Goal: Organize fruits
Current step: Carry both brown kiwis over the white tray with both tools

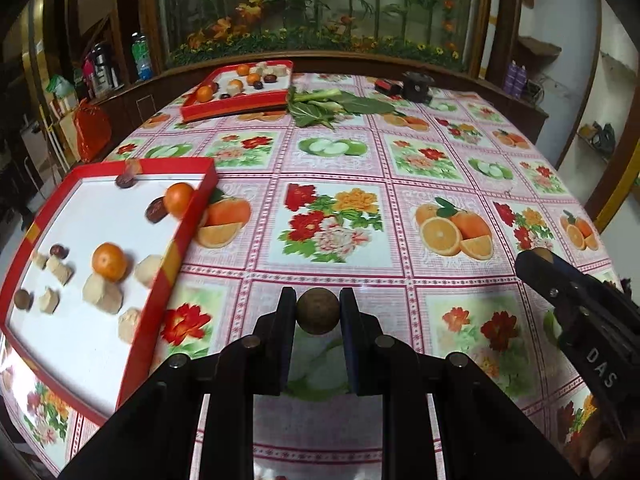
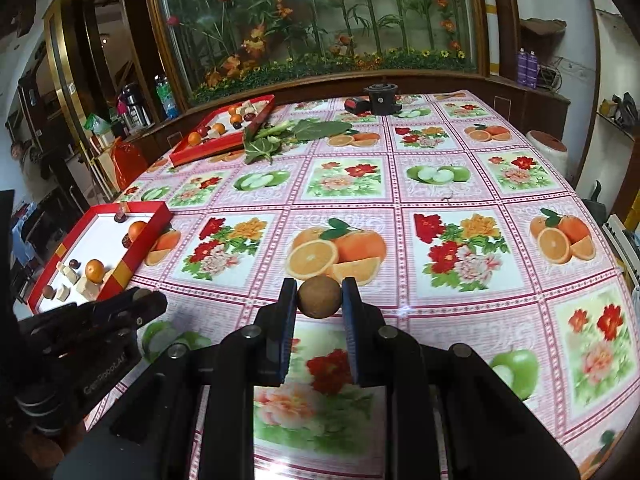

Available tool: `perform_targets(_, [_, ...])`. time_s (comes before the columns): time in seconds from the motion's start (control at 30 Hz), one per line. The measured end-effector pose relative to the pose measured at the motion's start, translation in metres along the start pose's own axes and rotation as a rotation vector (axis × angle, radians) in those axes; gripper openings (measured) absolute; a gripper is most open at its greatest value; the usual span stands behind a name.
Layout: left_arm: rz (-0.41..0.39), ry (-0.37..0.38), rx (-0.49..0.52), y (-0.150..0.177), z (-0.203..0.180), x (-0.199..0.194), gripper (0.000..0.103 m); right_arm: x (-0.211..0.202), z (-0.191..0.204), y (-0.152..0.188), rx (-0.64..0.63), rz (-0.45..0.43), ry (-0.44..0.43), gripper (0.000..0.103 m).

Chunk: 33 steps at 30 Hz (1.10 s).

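My left gripper (image 1: 318,298) is shut on a small round brown fruit (image 1: 318,316), held above the tablecloth just right of the near red tray (image 1: 168,264). That white-floored tray holds two oranges (image 1: 109,261), dark dates (image 1: 154,210), a brown fruit (image 1: 22,299) and pale chunks (image 1: 102,295). My right gripper (image 2: 319,286) is shut on another round brown fruit (image 2: 319,298) over the middle of the table. It also shows at the right edge of the left wrist view, right gripper (image 1: 534,258). The left gripper (image 2: 154,300) appears low left in the right wrist view.
A second red tray (image 1: 224,110) with oranges, dates and pale pieces sits at the far left of the table. Green leafy vegetables (image 1: 332,106) lie beside it. A black object (image 1: 416,87) and a small red-black item (image 1: 388,87) stand at the far edge. A glass plant display stands behind.
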<state>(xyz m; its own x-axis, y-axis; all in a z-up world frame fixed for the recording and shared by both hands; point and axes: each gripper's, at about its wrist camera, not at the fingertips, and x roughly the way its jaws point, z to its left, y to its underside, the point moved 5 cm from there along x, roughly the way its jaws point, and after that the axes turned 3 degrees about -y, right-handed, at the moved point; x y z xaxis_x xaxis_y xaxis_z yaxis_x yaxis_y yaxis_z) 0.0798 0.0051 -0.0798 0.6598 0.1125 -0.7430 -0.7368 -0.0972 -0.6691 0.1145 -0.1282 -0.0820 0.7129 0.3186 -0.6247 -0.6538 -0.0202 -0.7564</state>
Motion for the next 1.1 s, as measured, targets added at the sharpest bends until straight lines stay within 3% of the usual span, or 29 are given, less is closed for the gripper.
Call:
perform_targets(0.3, [-0.081,-0.021,-0.012,0.017,0.011,-0.016,0.020,0.004,0.027,0.003,-0.015,-0.088,-0.062,0.024])
perform_targets(0.47, [-0.093,-0.074,-0.031,0.020,0.019,-0.014,0.020,-0.002,0.029,0.001,-0.016,-0.138,-0.096,0.024])
perform_targets(0.73, [-0.145,-0.116,-0.076,0.006,0.024,-0.015,0.020,-0.002,0.023,0.001,0.027,-0.146,-0.154,0.024])
perform_targets(1.1, [-0.229,-0.204,-0.169,-0.002,0.037,-0.021,0.020,-0.009,0.033,0.000,-0.020,-0.177,-0.178,0.024])
